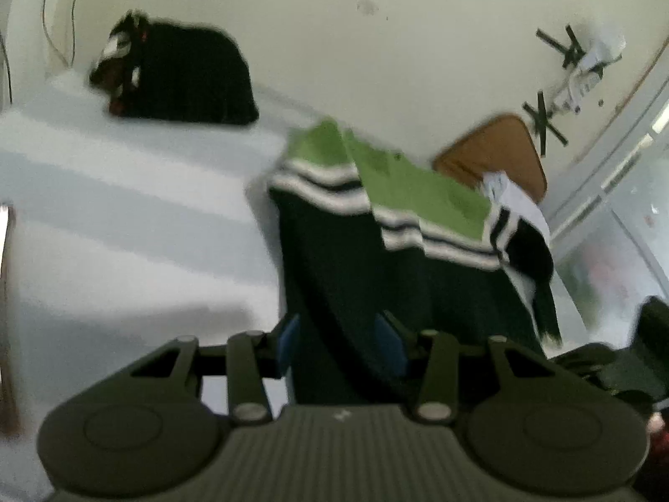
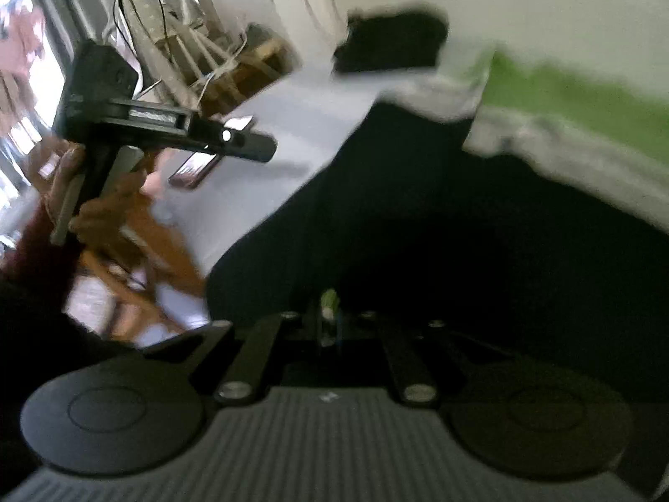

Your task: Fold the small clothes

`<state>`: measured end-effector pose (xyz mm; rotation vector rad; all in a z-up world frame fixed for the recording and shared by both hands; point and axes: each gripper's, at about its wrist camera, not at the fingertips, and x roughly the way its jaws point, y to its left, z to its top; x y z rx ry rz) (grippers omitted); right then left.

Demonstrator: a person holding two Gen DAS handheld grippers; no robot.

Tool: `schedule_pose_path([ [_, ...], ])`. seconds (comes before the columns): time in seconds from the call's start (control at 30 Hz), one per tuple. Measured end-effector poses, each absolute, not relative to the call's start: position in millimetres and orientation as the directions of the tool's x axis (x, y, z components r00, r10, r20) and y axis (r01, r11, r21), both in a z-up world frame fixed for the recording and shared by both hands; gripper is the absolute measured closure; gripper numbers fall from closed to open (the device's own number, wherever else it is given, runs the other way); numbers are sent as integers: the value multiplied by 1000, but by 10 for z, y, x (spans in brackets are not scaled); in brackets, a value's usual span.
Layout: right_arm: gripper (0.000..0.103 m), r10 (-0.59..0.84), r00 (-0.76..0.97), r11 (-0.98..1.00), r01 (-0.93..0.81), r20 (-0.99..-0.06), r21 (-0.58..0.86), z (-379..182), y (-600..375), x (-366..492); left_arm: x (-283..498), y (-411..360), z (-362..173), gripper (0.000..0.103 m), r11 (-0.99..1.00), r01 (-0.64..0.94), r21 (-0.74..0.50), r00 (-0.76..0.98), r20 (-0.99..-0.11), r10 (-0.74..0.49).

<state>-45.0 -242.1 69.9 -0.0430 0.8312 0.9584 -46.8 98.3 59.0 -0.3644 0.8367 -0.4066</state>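
Lifted off the pale bench (image 1: 125, 217), in front of the dark folded pile (image 1: 188, 79): green-and-dark striped garment (image 1: 376, 226). Left gripper (image 1: 340, 343) jaws closed on dark cloth; right gripper (image 2: 330, 326) jaws pinched tight on another edge. Keep both grips level, taut, then lower flat.

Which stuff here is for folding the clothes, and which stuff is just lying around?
For the job:
- shorts, green and dark with white stripes, lifted off the table
- left gripper, shut on the dark cloth
- right gripper, shut on the shorts too

Just lying around:
- dark pile at the table's far end
- brown board
- phone
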Motion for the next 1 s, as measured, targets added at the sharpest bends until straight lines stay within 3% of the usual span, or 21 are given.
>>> schedule_pose_path([
  [0.2,94,630,431,680,-708,-646,191,1069,-2633,-230,389,703,888,53,881,258,-396,665,-588,-459],
  [0.4,94,657,390,639,-743,-645,202,897,-2557,-226,1665,-11,678,53,915,273,-298,533,-745,-401],
  [0.43,94,661,387,636,-744,-643,206,890,-2594,-207,1863,-134,580,55,936,251,-249,511,-787,-346],
  [0.5,94,657,393,641,-740,-643,203,882,-2598,-172,2097,-253,399,73,956,227,-188,467,-840,-276],
  [0.53,94,653,400,646,-737,-643,197,887,-2617,-159,2191,-284,340,97,959,225,-172,445,-857,-259],
  [0.73,94,547,554,720,-694,-628,15,1147,-2924,-29,2287,125,570,97,954,163,-252,506,-809,-300],
  [0.87,94,349,734,814,-545,-582,-200,1296,-3280,374,2361,438,666,97,927,88,-365,522,-775,-355],
  [1.0,94,220,773,867,-434,-596,-243,1115,-3510,1026,2510,400,527,94,914,48,-402,512,-776,-368],
])
